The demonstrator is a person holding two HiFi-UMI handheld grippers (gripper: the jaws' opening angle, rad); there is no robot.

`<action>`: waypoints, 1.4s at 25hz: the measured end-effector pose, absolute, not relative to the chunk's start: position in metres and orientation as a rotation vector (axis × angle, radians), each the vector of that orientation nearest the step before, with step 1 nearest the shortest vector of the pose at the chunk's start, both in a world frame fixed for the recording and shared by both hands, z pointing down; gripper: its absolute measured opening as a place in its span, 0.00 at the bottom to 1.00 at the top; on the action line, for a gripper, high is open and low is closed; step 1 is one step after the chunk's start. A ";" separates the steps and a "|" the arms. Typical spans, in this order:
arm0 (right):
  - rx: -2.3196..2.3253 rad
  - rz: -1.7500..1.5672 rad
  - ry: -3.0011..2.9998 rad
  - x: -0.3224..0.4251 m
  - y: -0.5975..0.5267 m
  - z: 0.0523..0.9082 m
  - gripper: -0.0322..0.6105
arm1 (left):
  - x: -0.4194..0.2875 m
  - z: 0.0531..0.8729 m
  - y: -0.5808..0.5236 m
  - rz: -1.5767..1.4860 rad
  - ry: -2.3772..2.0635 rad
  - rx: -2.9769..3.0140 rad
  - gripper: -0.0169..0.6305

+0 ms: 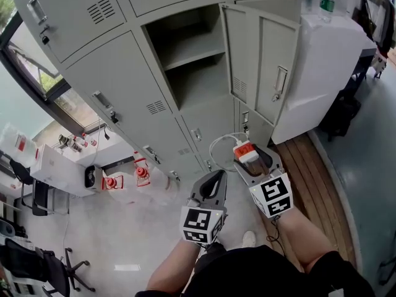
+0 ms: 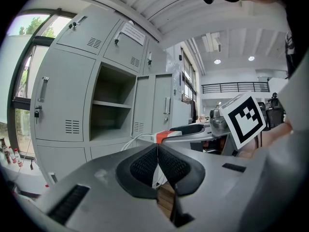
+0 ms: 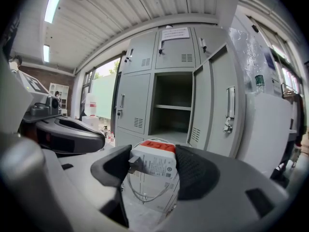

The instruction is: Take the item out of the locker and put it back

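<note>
Charger (image 3: 152, 161): orange end carries marks reading roughly "LJY". Print on its white label too small. Paper notice (image 3: 175, 33) on locker (image 3: 137, 95) door: illegible.

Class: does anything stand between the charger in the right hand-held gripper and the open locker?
Nothing visible does. The charger faces the open locker; its door is swung aside to the right, the shelf looks bare, and the left hand-held gripper sits off to the left.
</note>
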State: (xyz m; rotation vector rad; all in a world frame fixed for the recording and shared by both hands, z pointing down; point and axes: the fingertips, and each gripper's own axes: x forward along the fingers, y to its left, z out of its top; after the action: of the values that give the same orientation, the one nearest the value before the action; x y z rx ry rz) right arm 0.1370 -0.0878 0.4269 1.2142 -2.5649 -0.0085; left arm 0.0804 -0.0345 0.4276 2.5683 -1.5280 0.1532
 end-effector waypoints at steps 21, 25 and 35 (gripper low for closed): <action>1.422 -0.028 -2.498 0.022 -0.153 0.402 0.57 | -0.049 0.420 -0.082 0.138 -1.398 2.686 0.05; 1.457 -0.041 -2.484 0.009 -0.166 0.395 0.57 | -0.064 0.418 -0.091 0.130 -1.375 2.700 0.05; 1.470 -0.098 -2.470 -0.007 -0.211 0.380 0.57 | -0.079 0.417 -0.116 0.122 -1.378 2.711 0.05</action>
State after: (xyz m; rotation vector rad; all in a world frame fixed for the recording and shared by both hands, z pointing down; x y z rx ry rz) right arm -0.0067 -0.2106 0.3799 1.4697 -2.4697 -0.0980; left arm -0.0794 -0.1163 0.4170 2.7107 -1.3777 0.1219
